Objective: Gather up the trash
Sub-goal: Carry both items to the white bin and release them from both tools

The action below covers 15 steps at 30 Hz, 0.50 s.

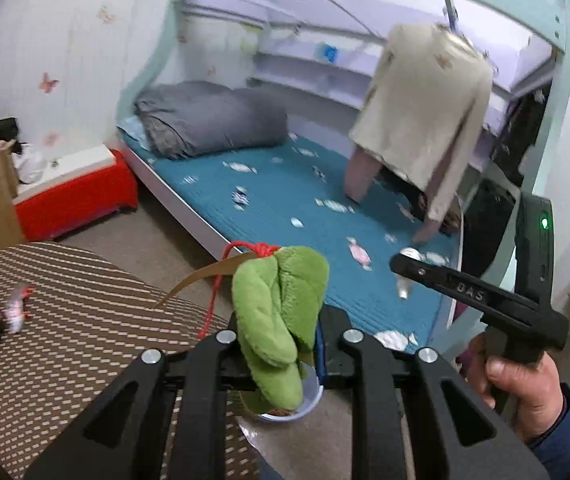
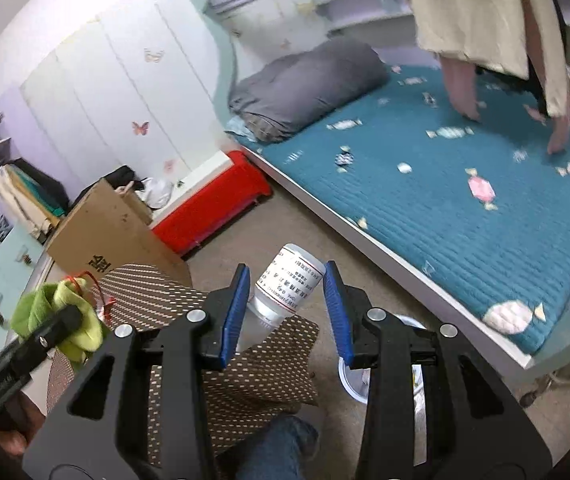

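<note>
Two grippers in view, one held thing in each. One bed, one grey rolled quilt, one red box, one cardboard box, one brown woven mat on the floor.

Left gripper [image 1: 285,344]: pinching one green plush toy [image 1: 277,312]. Toy is soft, fuzzy, leaf-green, folded in lobes, with a red cord [image 1: 225,276] knotted at its top and a thin brown strip hanging off beside it. Toy stands up between the fingers, its upper half clear of the tips, lower end hanging below them.

Right gripper [image 2: 287,312]: one small plastic bottle [image 2: 285,292] between its blue pads [image 2: 237,312]. Bottle is clear-bodied with a white printed label, tilted, its flat end pointing away from the camera. Left pad touches the bottle; a gap shows at the right pad, so a firm clamp cannot be confirmed from this view.

Below both grippers: the brown woven mat [image 2: 245,360] and a round white-rimmed container [image 2: 349,380] on the floor, partly hidden.

Bed [image 2: 445,200] beyond, teal cover with candy print; grey rolled quilt [image 2: 305,84] at its head. Red box [image 2: 213,208] and cardboard box [image 2: 113,228] near the wall. Small wrappers [image 1: 13,312] on the mat's left edge, blurred.
</note>
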Available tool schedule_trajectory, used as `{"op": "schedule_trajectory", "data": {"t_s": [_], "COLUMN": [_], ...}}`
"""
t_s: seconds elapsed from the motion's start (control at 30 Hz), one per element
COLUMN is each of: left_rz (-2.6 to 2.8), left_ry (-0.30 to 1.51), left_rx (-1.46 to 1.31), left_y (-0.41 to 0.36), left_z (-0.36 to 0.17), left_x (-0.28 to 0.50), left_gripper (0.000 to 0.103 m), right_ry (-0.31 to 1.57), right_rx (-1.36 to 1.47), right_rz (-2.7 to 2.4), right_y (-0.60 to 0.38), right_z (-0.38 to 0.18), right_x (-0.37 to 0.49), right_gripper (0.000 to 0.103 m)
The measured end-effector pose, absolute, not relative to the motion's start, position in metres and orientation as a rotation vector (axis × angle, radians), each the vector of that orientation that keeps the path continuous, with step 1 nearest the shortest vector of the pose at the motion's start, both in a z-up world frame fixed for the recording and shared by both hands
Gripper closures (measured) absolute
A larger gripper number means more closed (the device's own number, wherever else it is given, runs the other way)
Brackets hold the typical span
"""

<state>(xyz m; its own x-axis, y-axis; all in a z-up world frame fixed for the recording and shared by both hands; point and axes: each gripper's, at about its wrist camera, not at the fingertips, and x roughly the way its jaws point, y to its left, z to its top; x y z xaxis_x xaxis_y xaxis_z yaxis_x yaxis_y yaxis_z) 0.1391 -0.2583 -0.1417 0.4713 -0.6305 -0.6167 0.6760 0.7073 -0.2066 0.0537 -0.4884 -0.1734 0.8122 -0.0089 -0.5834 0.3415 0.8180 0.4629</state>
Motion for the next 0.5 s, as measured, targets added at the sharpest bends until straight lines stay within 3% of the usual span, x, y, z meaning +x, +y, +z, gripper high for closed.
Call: {"op": "schedule_trajectory", "data": {"t_s": [0.5], "left_rz": [-0.854], "left_ry": [1.021], "left_rx": [0.217], "left_y": [-0.372], "left_z": [-0.259], "left_x": [0.182], "left_gripper": [0.085], "right_ry": [0.793], "right_rx": [0.719], "right_rz": [-0.281], "right_y": [-0.539], "right_z": [-0.279], "right_x": [0.082], "right_gripper": [0.065]}}
